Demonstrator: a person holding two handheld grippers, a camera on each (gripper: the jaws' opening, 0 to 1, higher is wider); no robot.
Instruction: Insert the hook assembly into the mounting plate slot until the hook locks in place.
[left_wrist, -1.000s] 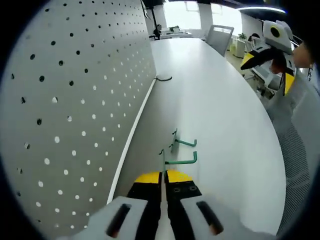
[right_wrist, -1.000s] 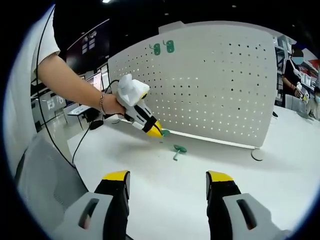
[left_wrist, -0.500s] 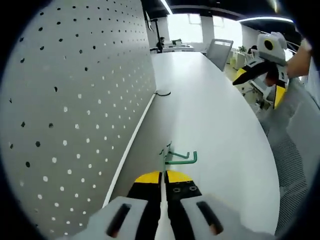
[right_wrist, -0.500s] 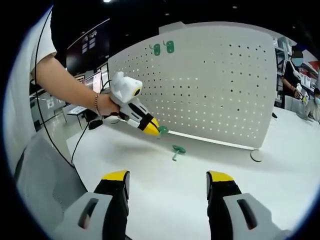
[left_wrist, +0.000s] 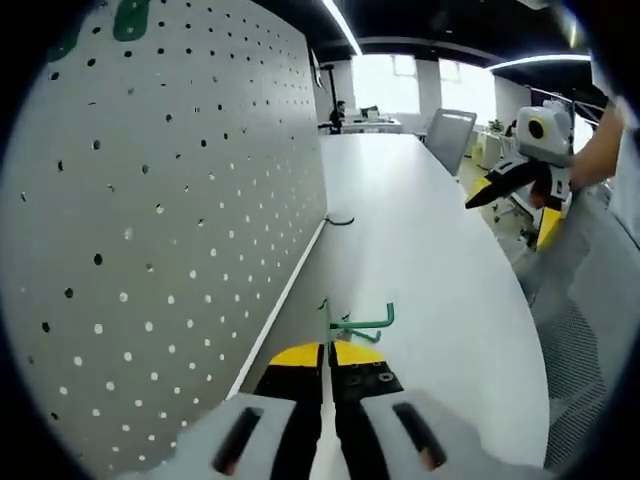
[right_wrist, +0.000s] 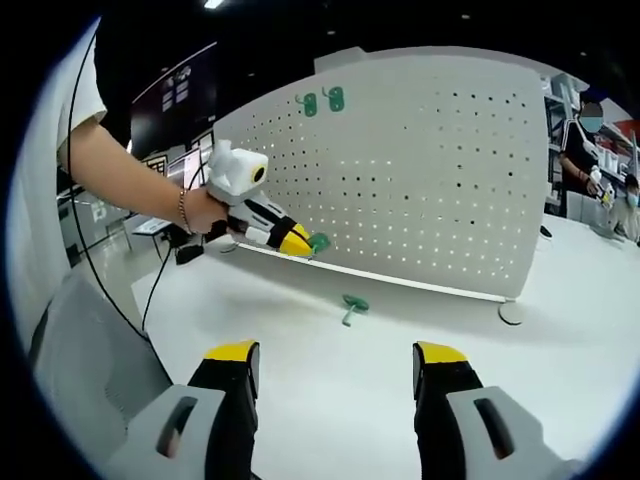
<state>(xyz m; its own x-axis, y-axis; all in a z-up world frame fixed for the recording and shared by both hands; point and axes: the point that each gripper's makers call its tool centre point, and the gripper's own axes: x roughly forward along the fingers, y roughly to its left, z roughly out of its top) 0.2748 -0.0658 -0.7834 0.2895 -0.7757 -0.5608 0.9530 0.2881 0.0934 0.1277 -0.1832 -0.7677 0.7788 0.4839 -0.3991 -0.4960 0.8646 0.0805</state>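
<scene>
In the left gripper view my left gripper (left_wrist: 326, 352) is shut on a green hook (left_wrist: 352, 323), held above the white table beside the white pegboard (left_wrist: 170, 220). In the right gripper view the same left gripper (right_wrist: 292, 242) hangs in front of the pegboard (right_wrist: 420, 190) with the green hook (right_wrist: 318, 242) at its tip. A second green hook (right_wrist: 350, 306) lies on the table under it. Two green hooks (right_wrist: 322, 101) sit near the top left of the board. My right gripper (right_wrist: 336, 365) is open and empty; in the left gripper view the right gripper (left_wrist: 510, 190) shows at right.
The white table (right_wrist: 420, 370) stretches out in front of the pegboard. A round foot (right_wrist: 512, 313) of the board stands at its right end. A black cable (left_wrist: 340, 220) lies by the board's base. A grey chair (left_wrist: 452, 135) stands at the table's far end, and a person (right_wrist: 585, 150) stands far right.
My left gripper has lifted the green hook off the table and raised it toward the pegboard. The other hook stays on the table. The right gripper has not moved.
</scene>
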